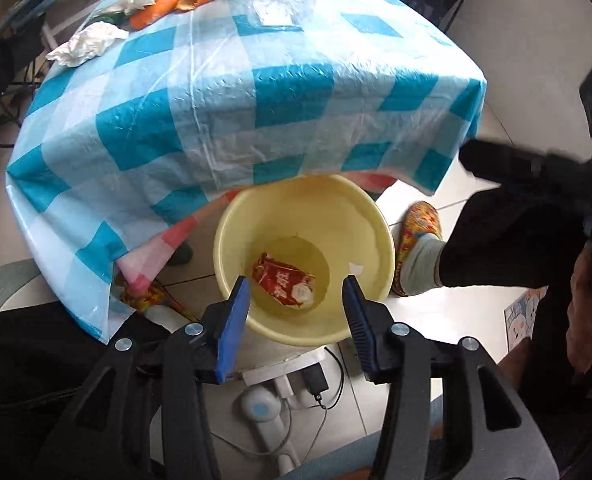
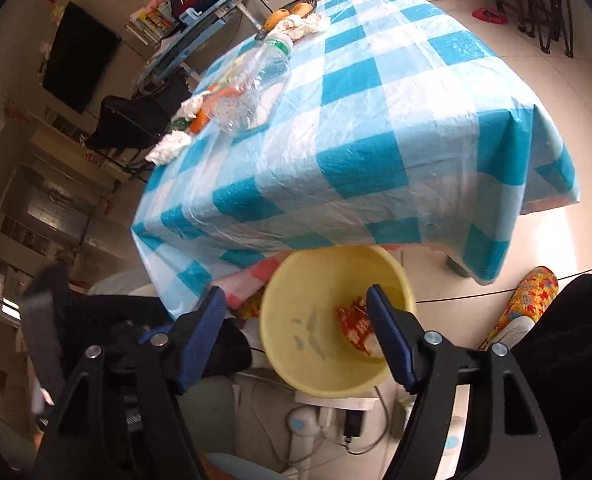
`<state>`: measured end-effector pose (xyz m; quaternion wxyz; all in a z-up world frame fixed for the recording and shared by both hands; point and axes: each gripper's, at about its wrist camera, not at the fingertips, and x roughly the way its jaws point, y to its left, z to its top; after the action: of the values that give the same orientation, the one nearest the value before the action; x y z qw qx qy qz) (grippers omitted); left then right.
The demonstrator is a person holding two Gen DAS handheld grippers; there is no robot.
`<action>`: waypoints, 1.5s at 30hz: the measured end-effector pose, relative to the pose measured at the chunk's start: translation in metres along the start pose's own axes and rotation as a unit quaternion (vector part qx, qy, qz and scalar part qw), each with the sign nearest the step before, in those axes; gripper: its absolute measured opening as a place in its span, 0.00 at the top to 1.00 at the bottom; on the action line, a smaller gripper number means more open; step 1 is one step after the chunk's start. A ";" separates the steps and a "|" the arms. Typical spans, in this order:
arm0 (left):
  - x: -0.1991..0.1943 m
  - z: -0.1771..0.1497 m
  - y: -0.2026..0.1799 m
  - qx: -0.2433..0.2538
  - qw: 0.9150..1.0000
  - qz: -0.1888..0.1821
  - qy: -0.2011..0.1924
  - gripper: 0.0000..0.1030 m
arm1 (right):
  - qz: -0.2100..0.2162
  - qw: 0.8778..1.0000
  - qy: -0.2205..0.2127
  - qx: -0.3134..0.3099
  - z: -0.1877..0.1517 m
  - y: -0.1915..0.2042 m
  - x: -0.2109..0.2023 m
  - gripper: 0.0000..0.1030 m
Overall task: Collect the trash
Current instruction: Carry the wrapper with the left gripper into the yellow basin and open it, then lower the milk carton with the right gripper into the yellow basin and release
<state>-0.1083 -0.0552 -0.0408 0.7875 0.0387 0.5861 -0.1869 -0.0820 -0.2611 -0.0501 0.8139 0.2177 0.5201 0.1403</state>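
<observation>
Checked tablecloth (image 1: 224,92) behind; L gripper (image 1: 296,292) & R gripper (image 2: 296,300) both spread, empty, angled down over yellow bin (image 1: 232,240).

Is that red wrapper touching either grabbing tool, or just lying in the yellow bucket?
Apart. The left wrist view shows the red wrapper on the yellow bucket floor, well below the open left tool.
</observation>
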 end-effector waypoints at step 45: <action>0.034 0.035 0.068 -0.156 0.983 -0.099 -0.014 0.40 | -0.143 0.865 0.476 0.076 -0.195 -0.200 0.271 0.69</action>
<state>-0.0446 -0.0105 -0.0730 0.7694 -0.1453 0.5981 -0.1711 -0.1453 -0.2707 -0.4340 0.4600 0.1085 0.8786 0.0689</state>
